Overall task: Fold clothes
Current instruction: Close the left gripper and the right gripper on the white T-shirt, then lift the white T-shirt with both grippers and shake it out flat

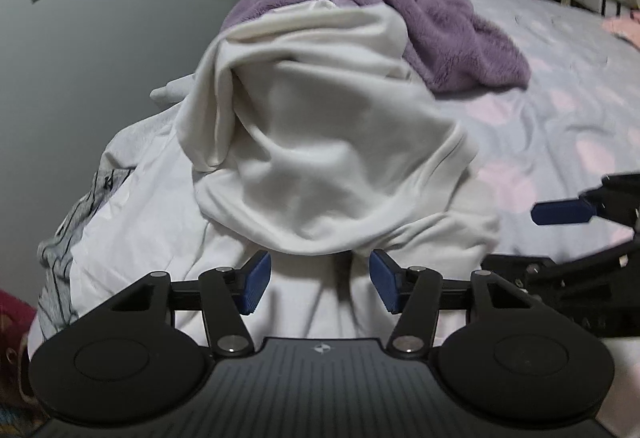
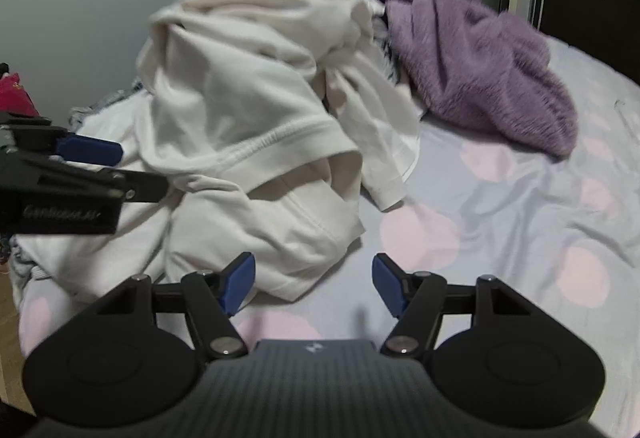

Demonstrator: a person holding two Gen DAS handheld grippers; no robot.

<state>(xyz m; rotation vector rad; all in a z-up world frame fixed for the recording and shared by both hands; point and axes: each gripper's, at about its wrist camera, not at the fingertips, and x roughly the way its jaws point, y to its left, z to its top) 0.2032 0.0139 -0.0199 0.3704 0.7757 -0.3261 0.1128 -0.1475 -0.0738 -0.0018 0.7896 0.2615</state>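
White garment (image 2: 248,134): crumpled heap on bed (image 2: 500,206), against purple fleece (image 2: 480,66). Left tongs (image 1: 320,286): released, holding nothing, at heap's near edge. Right tongs (image 2: 312,284): released, beside hem. Step: approach, unfolded. Next: find and pinch an edge, spread flat.

Two handheld grippers with black linkages and blue pads: left gripper (image 1: 320,286), right gripper (image 2: 314,284). Two blue pads on each, four in all. One crumpled cream-white cotton garment (image 2: 248,126), heaped at about 11 o'clock from the right gripper. One fluffy purple fleece garment (image 2: 480,70) at about 1 o'clock. One grey-and-black patterned cloth (image 1: 68,234) at about 9 o'clock in the left view. One lavender bedsheet with pale pink round spots (image 2: 500,206). One dark pink item (image 2: 12,94), kind unclear.
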